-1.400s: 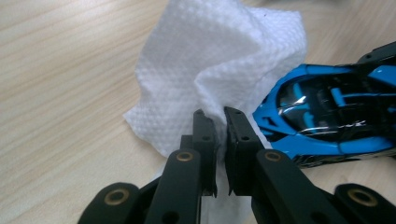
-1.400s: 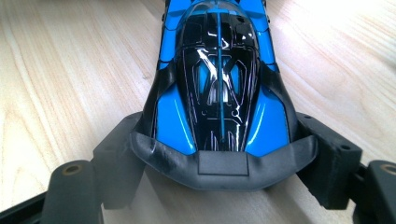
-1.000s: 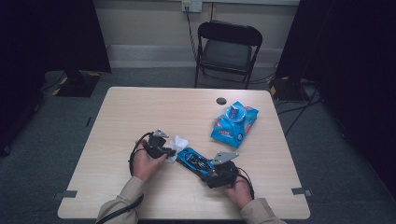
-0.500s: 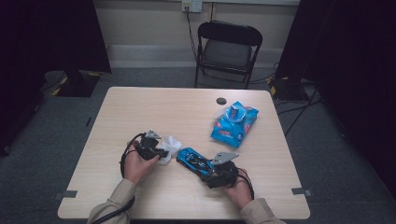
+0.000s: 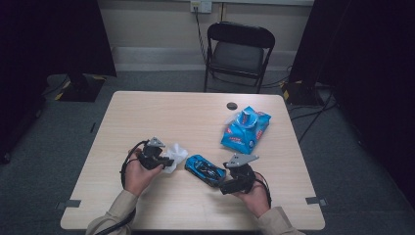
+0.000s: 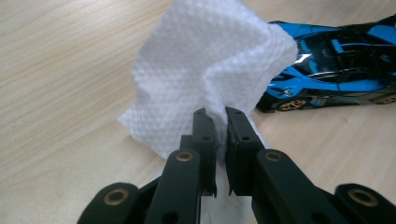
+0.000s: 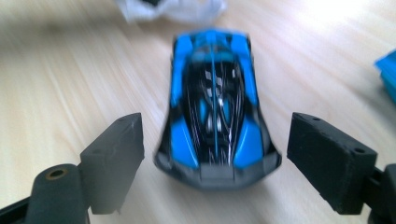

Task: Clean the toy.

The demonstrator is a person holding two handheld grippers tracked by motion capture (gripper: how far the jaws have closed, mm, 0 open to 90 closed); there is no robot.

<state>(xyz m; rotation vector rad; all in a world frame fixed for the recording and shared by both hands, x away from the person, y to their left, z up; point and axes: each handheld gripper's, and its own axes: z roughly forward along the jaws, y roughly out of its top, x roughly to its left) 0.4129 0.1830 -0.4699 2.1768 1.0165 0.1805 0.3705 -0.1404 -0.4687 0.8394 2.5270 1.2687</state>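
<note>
Left gripper (image 6: 215, 122) clamped on white wipe (image 6: 210, 70); right gripper (image 7: 215, 154), jaws just opened clear of blue toy car (image 7: 214, 107) between them; risk: unheld car rolls when wiped.

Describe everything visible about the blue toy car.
The toy car is glossy blue with a black cabin, black underbody and gold wheels, plastic by its look. It stands on its wheels on the table, angled across it, between the wipe and the right gripper, whose jaws stand open either side of one end, not touching it.
</note>
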